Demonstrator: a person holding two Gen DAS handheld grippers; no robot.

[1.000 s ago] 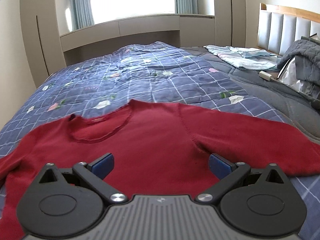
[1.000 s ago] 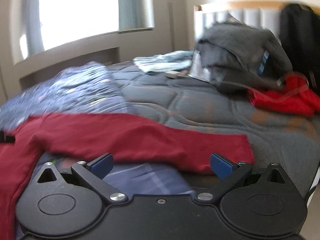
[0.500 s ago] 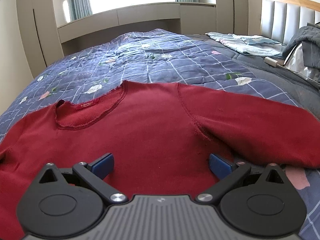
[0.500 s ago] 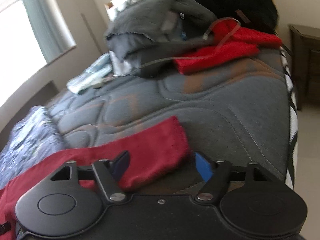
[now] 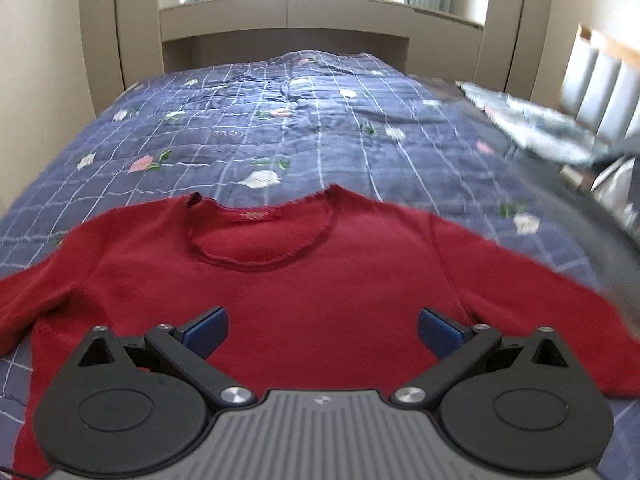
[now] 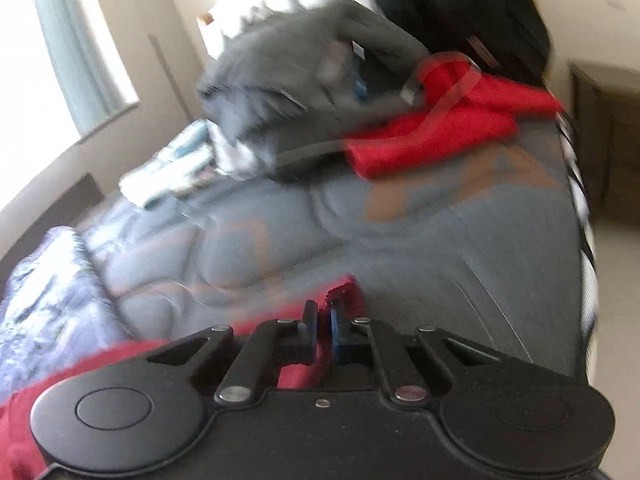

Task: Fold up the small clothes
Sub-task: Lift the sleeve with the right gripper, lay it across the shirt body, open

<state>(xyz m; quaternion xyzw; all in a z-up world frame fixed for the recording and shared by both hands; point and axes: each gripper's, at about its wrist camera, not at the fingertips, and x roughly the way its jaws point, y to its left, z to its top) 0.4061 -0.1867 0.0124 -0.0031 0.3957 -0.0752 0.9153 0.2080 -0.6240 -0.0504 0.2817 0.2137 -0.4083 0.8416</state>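
A dark red knit sweater (image 5: 320,296) lies flat, front up, on a blue checked floral quilt (image 5: 304,128), neckline away from me and sleeves spread to both sides. My left gripper (image 5: 322,330) is open and empty, hovering low over the sweater's chest. My right gripper (image 6: 324,320) is shut on the cuff end of the sweater's right sleeve (image 6: 344,292), which bunches between the blue pads above the grey bedding. The rest of that sleeve (image 6: 60,384) trails off to the left under the gripper body.
A grey quilted cover (image 6: 440,232) spans the bed's right part. A pile of grey clothes (image 6: 304,64), a bright red garment (image 6: 436,128) and a black item (image 6: 480,8) sit by the headboard. Folded light-blue fabric (image 5: 532,128) lies near the padded headboard (image 5: 600,88).
My right gripper closed from wide open onto the sleeve cuff and its view swung right. My left gripper shifted left so the neckline sits centred ahead; it stayed open.
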